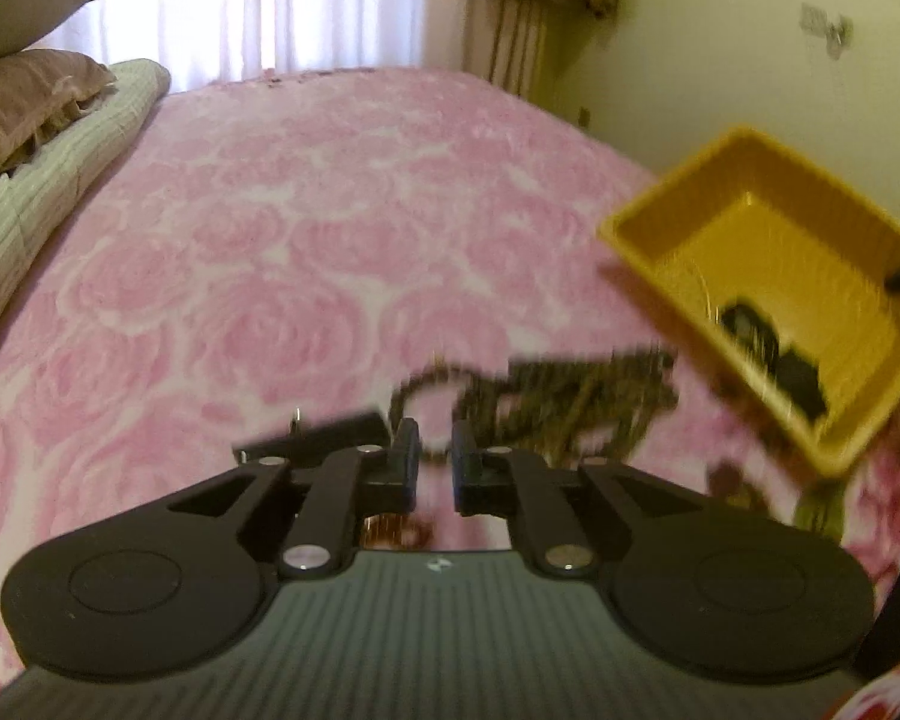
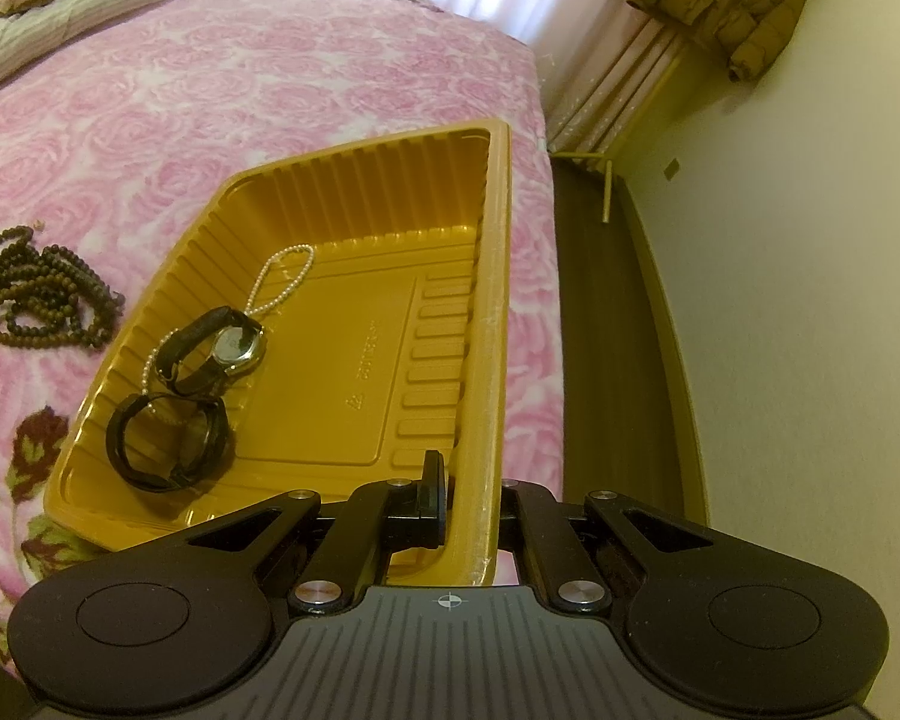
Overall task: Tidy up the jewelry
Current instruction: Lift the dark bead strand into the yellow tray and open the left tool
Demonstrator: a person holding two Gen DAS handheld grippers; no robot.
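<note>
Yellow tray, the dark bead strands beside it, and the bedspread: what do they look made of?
Yellow tray: thin moulded plastic, semi-glossy; ribbed walls, embossed mark in the base.
Dark bead strands: probably wood or seed beads, brown and matte; too small to be sure.
Bedspread: plush fleece-like fabric, fuzzy nap, pink rose pattern.

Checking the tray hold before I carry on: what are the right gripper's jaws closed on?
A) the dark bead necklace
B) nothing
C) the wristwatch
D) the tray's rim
D: the right gripper has its jaws either side of the yellow tray wall, clamping the near rim.
</note>
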